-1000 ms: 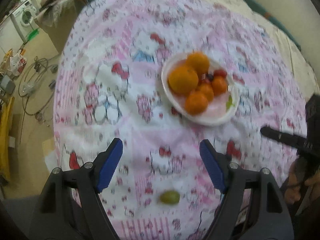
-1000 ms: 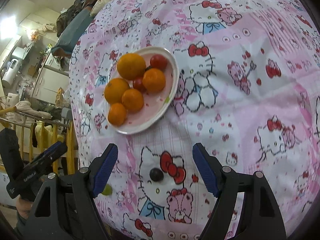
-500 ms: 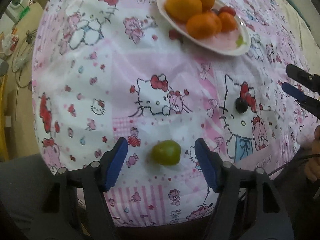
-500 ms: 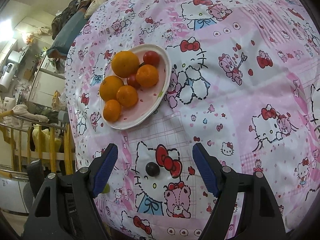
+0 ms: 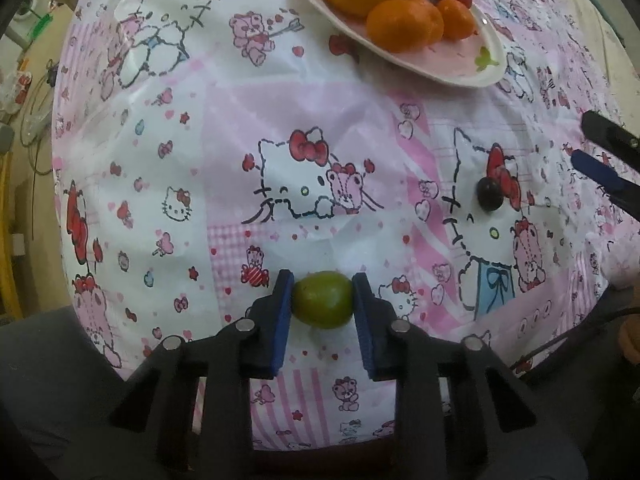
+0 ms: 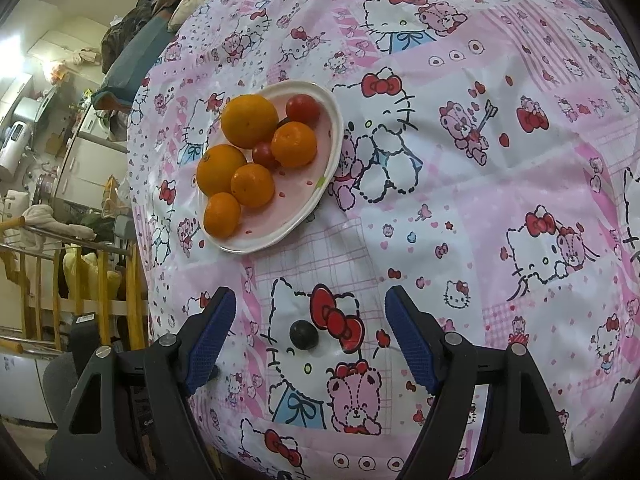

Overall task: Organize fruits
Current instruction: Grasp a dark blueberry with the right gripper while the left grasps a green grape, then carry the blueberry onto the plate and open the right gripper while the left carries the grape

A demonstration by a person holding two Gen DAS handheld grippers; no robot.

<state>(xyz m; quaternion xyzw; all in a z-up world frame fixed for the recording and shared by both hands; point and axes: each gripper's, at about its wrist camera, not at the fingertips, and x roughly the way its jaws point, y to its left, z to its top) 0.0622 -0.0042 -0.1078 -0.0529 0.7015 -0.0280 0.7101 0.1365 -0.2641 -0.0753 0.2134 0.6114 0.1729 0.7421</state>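
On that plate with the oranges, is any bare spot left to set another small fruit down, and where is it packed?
The plate has bare pink surface along its rim nearest the right gripper, beside the green leaf mark. Its far and left parts are crowded: oranges and red tomatoes touch one another. The tablecloth between the plate and the dark grape is free.

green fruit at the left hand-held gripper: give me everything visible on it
The green fruit is small, roundish and slightly oval, with smooth, dull yellow-green skin and no visible stem. It sits low on the pink cartoon-print tablecloth near its front edge, well short of the plate of oranges. The left hand-held gripper is shut on it: both blue pads press its two sides. Whether it still rests on the cloth cannot be told.
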